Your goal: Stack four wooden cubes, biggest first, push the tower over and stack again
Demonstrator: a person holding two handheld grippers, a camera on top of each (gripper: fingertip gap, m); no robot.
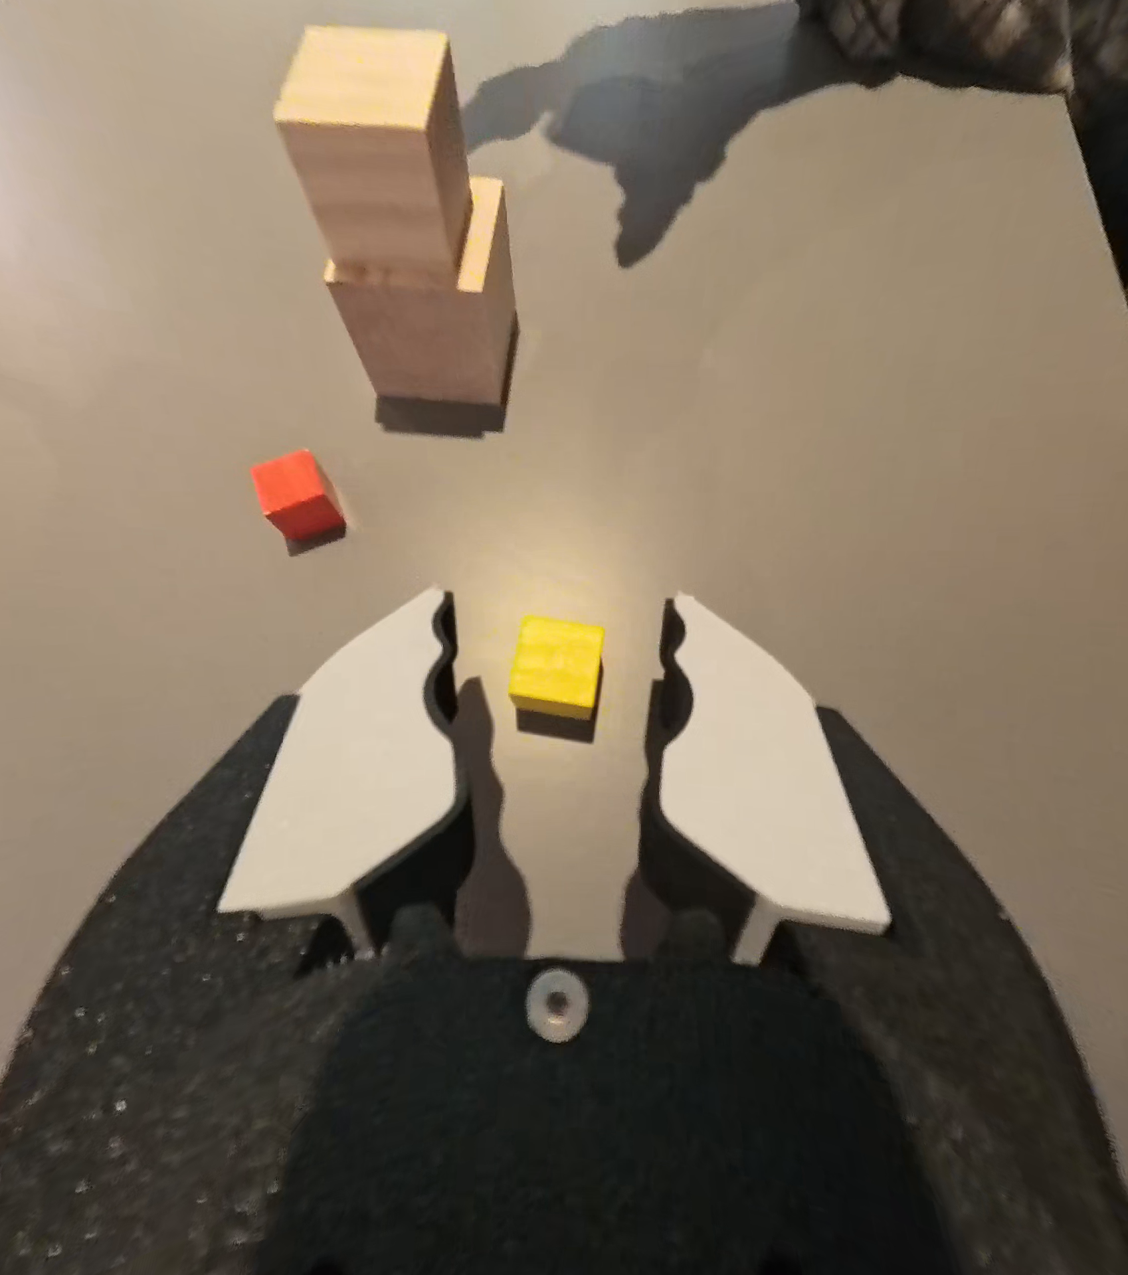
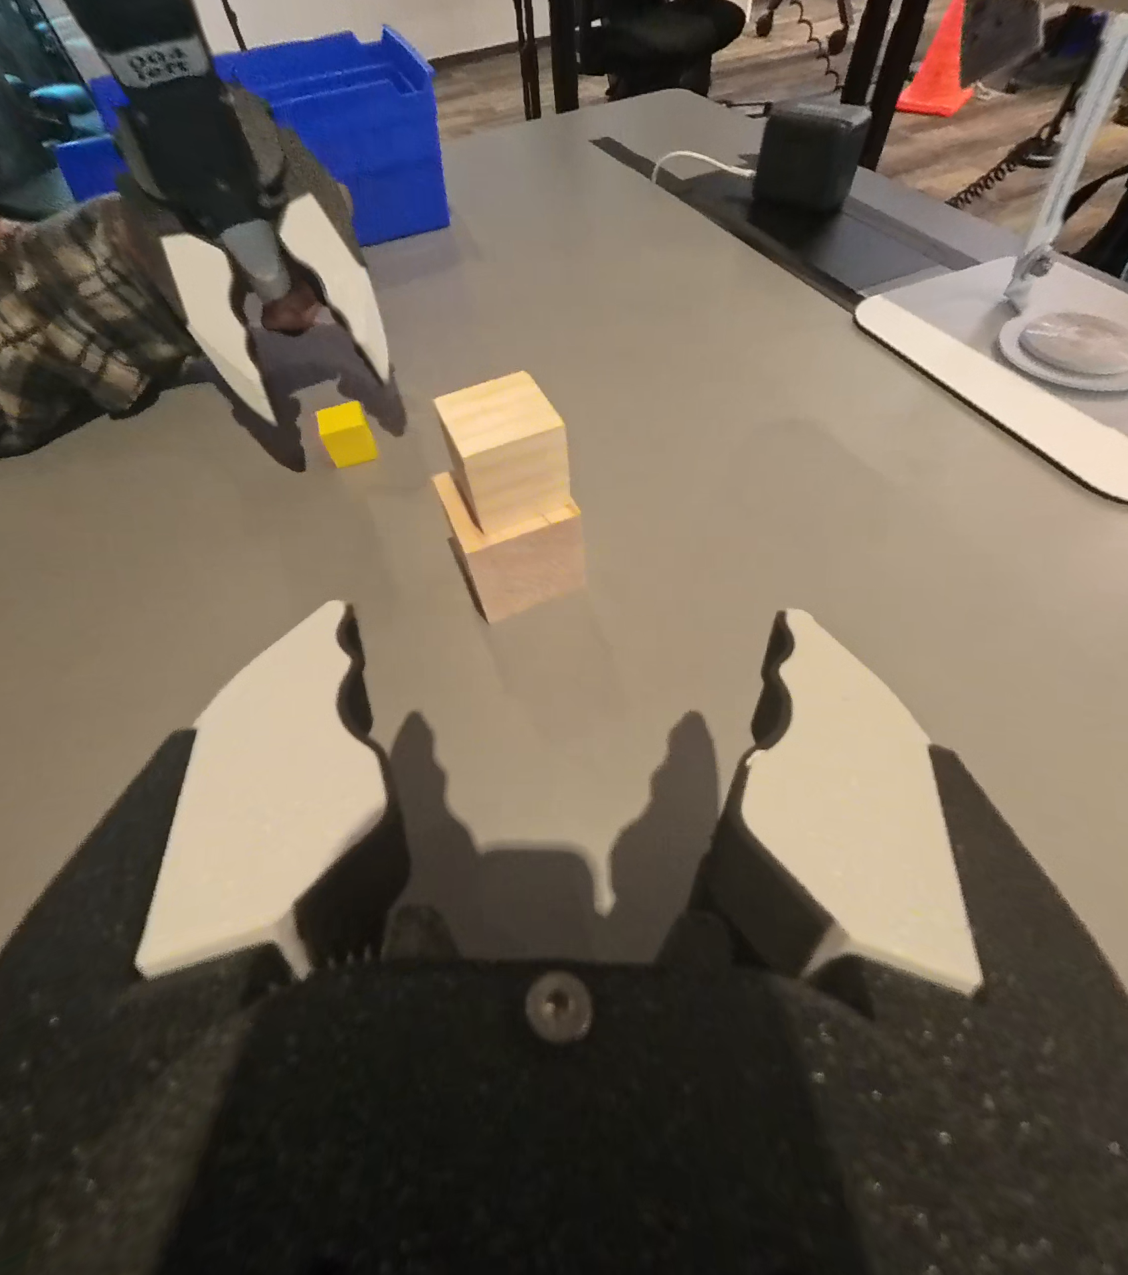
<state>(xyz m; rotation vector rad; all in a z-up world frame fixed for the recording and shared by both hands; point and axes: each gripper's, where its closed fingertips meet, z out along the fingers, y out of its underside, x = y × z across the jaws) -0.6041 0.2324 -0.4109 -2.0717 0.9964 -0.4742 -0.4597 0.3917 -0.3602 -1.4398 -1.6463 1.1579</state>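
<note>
We have two plain cubes (image 1: 402,228) stacked; our left tool (image 1: 558,607), spread, straddles the yellow cube (image 1: 558,662); red cube (image 1: 299,493) waits; right tool (image 2: 565,621) spread, empty.

Two plain wooden cubes stand stacked on the grey table: the large cube (image 1: 433,338) at the bottom, the medium cube (image 1: 375,138) upright on top, set toward one corner of it. A small yellow cube (image 1: 558,664) lies on the table apart from the stack. A small red cube (image 1: 297,500), slightly turned, lies near the stack base.
</note>
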